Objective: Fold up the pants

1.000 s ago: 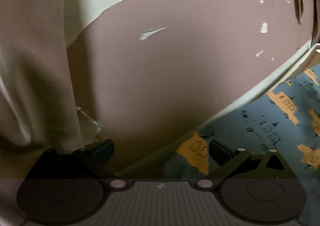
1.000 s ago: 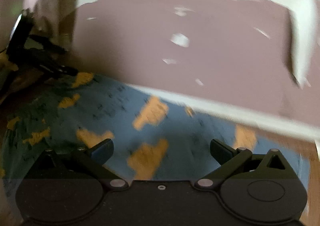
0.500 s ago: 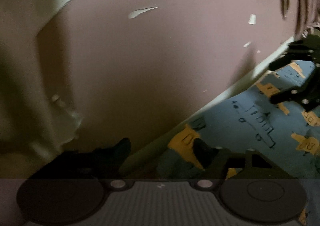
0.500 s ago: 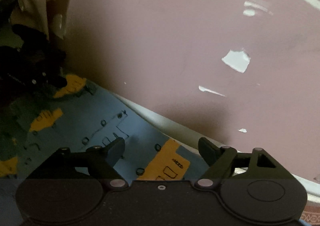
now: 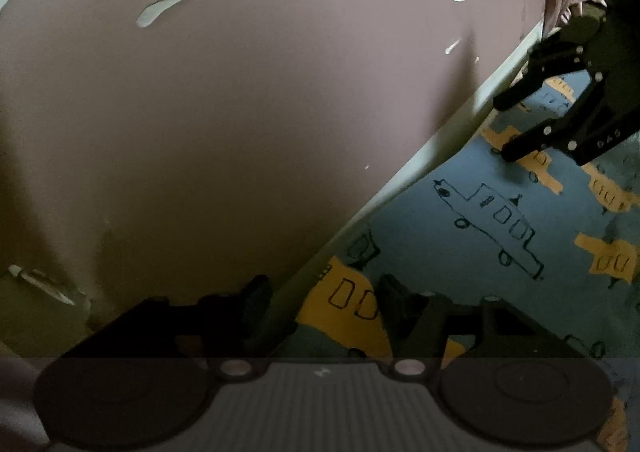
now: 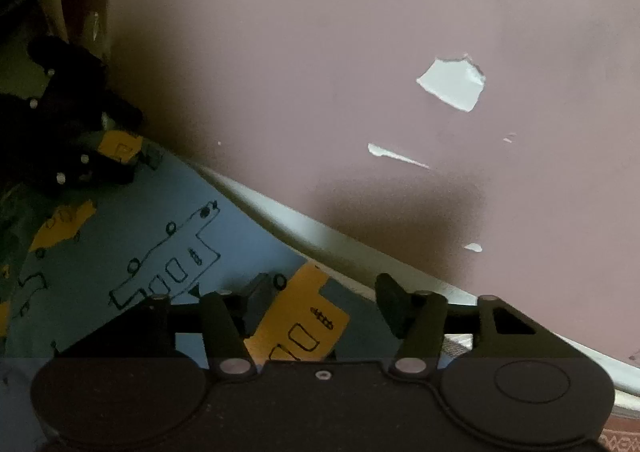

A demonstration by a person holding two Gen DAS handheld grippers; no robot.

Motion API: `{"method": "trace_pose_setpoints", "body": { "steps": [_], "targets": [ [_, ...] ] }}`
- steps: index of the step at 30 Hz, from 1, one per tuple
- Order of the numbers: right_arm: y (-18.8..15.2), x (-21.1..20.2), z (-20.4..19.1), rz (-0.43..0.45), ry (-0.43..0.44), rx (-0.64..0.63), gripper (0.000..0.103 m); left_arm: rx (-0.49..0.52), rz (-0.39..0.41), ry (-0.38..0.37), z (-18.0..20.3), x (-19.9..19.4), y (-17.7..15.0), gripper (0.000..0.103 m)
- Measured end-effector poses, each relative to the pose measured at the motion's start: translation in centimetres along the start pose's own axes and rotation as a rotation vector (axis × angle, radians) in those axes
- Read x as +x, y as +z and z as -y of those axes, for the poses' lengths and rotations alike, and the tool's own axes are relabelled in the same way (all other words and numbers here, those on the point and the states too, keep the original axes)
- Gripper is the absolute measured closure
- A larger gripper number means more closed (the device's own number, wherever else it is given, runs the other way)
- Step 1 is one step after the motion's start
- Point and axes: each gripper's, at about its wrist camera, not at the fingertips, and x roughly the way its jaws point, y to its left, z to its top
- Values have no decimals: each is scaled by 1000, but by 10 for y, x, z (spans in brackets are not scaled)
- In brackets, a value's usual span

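Change: since a second ago we lowered both grippers to the blue pants with yellow bus print (image 5: 460, 220) beside the mauve wall (image 5: 240, 112) | left gripper (image 5: 322, 294) and right gripper (image 6: 326, 290) half-closed, gripping nothing yet | grasp next.

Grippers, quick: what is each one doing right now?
Left gripper: jaws open, astride the pants edge.
Right gripper: jaws open, holding nothing.
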Motion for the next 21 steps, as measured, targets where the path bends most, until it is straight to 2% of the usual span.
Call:
{"method": "trace_pose_setpoints", "body": {
  "steps": [1,4,5,6,7,8,10,12,14,16,21],
  "targets": [
    [1,1,2,-10,7,-6,54,-9,-6,-15,-3,0,1,47],
    [4,2,8,-26,35,16,57,-21,-20,-57,-6,0,2,66],
    [5,3,9,-33,39,18,61,-18,-23,-73,-6,0,1,75],
    [5,3,9,-40,37,13,63,-15,-27,-86,-4,0,1,79],
    [6,3,9,-40,38,8,70,-12,-29,-100,-1,0,0,85],
    [7,3,8,-41,43,6,81,-6,-26,-112,1,-1,0,86],
    [7,3,4,-44,41,-2,87,1,-23,-123,5,-1,0,88],
    [6,2,0,-40,31,-11,90,5,-22,-118,7,1,1,91],
    [6,1,-1,-36,17,-7,99,-5,-24,-112,6,-2,-1,95],
    [6,0,1,-24,0,4,103,-11,-21,-94,6,-4,-2,96],
    [1,-8,-2,34,-25,19,103,-30,18,-83,13,-8,-3,96]
  ]
}}
